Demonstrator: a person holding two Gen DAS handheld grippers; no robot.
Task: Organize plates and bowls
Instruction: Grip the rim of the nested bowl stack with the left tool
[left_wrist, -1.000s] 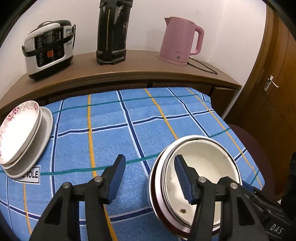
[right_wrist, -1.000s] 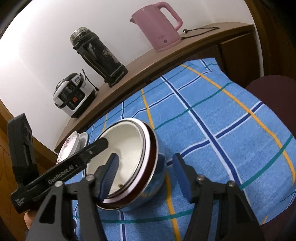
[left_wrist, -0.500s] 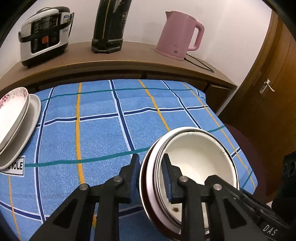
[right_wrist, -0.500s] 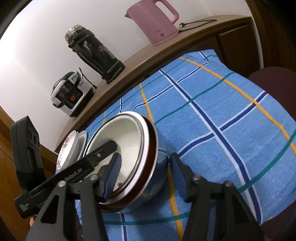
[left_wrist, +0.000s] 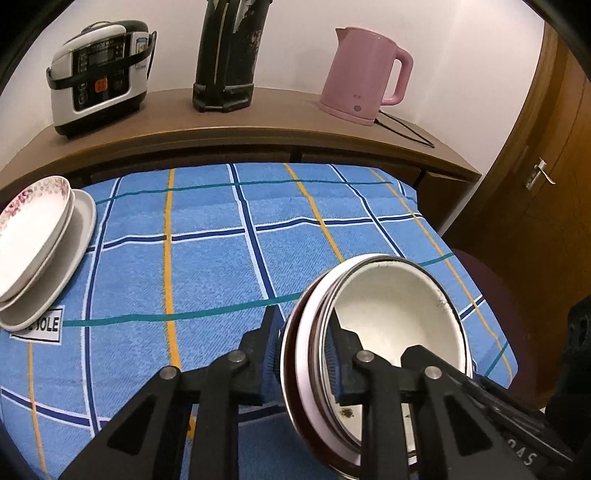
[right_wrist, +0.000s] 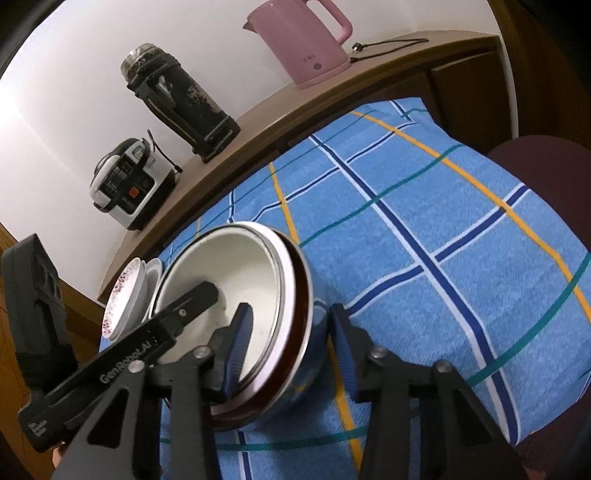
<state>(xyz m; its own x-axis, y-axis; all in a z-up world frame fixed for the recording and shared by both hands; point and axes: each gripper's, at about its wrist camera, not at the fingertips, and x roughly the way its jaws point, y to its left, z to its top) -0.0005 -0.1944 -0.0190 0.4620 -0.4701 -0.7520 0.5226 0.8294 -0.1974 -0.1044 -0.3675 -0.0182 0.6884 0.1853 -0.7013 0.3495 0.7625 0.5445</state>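
A nested stack of bowls (left_wrist: 399, 317) (right_wrist: 229, 266) sits near the front right corner of the blue checked cloth (left_wrist: 207, 258). The inner bowl is white, with pale and dark red rims around it and a shiny outer shell. My left gripper (left_wrist: 301, 332) is shut on the stack's left rim, one pad inside and one outside. My right gripper (right_wrist: 290, 332) straddles the right rim. Its jaws are closing with the rim between them, and the outer pad stands just off the shiny wall. A stack of white plates (left_wrist: 33, 236) (right_wrist: 125, 291), the top one flower-edged, lies at the far left.
A wooden counter behind the table carries a rice cooker (left_wrist: 99, 96), a tall dark flask (left_wrist: 225, 55) and a pink kettle (left_wrist: 362, 85) with its cord. A dark red chair seat (left_wrist: 491, 295) and a wooden door (left_wrist: 554, 147) stand to the right.
My left gripper's jaws went from wide open to clamped on the left rim. My right gripper's jaws narrowed around the right rim. The bowls and plates stayed put.
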